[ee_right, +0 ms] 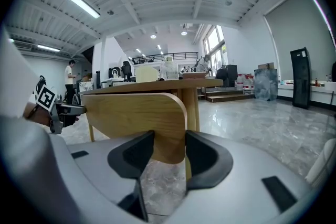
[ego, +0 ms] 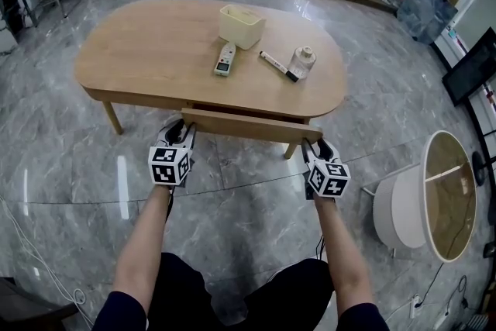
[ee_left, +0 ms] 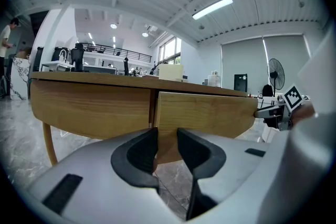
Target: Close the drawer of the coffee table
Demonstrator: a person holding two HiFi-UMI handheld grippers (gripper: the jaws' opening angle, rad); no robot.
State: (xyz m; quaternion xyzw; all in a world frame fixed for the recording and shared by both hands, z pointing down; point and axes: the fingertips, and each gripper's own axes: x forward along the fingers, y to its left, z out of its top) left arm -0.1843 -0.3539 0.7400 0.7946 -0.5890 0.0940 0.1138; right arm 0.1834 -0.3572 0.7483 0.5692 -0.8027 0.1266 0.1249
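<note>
1. Two claws are held out low in front of the person: the left claw and the right claw, well apart from each other.
2. Left claw: its jaws stand apart and grip nothing. The left end of the drawer front fills the gap just ahead of its tips.
3. Right claw: its jaws are likewise spread and empty. The rounded right end of the drawer front sits just ahead, between them.
4. Whether either claw's tips actually touch the wood cannot be told.
5. Spanning from one claw to the other, the drawer stands partly pulled out from under the top of the oval wooden bench.
6. Beyond the claws, on the bench top, lie a white handheld device, a marker pen and a small clear jar.
7. Farther still stands a cream box.
8. Off to the right of the right claw, a round white side table stands on the grey marble floor.
</note>
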